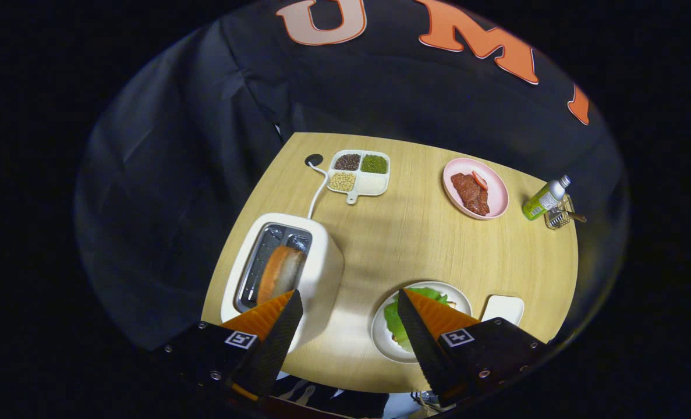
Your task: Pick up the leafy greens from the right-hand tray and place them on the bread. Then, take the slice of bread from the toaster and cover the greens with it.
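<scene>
My gripper (348, 302) hangs high above the wooden table (415, 244), open, with nothing between its fingers. A white toaster (322, 267) stands under and just beyond the left finger, and a slice of bread (279, 272) sticks up from its slot. Beneath the right finger lies a white plate (380, 331) with leafy greens (396, 323) resting on it; a thin edge of bread shows under the greens beside the finger. The finger hides much of the plate. A small white tray (503, 308) lies just right of the plate.
A divided white dish (361, 173) with beans and grains sits at the far side, next to the toaster's cord (317, 195). A pink plate (476, 188) holds meat. A small bottle (546, 198) and a wire holder (560, 217) stand at the far right.
</scene>
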Available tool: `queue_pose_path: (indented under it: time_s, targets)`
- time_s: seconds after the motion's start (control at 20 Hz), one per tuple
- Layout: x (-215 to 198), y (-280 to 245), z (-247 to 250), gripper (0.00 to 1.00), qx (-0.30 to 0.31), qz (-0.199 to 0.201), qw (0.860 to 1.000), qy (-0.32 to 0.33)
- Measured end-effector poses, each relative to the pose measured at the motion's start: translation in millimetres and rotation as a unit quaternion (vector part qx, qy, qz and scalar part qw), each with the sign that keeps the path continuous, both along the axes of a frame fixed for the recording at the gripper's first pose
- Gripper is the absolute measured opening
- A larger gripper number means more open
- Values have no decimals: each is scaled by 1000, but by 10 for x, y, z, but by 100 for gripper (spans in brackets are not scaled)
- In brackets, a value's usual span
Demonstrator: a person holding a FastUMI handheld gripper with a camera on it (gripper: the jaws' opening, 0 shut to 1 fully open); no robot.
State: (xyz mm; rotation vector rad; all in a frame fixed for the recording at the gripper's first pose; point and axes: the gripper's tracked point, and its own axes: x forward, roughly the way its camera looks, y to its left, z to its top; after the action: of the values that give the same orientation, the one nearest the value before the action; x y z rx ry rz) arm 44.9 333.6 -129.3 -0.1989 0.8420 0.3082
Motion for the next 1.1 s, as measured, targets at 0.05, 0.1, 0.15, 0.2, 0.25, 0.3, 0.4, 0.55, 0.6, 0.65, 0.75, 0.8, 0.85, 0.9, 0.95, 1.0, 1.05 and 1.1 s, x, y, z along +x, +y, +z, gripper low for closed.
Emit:
queue_pose_path:
  time_s: [0.05,0.1,0.15,0.2,0.25,0.3,0.4,0.55,0.6,0.65,0.75,0.8,0.85,0.9,0.95,1.0,1.05,1.1]
  targets:
    - [4,85,21,99,1,5,1000,-1]
    - [13,188,25,98,3,12,1000,0]
    - [16,273,18,99,6,18,1000,2]
    - [15,351,-8,99,7,22,1000,7]
    - [20,401,-39,99,5,24,1000,9]
    - [30,457,-83,98,1,28,1000,13]
    - [40,540,-187,98,-6,33,999,24]
    - [50,626,-317,96,-13,41,998,38]
    - [56,646,-349,89,-17,44,998,39]
    - [51,663,-382,82,-21,47,998,40]
    - [43,703,-449,64,-22,50,997,46]
    - [25,732,-445,56,-19,50,997,48]
    - [29,736,-452,50,-18,48,998,48]
    - [32,735,-437,39,-17,47,998,47]
    - [37,730,-433,33,-16,45,998,47]
    - [35,730,-428,24,-16,45,998,46]
    - [30,723,-422,21,-17,44,998,46]
    - [22,722,-415,16,-18,44,998,45]
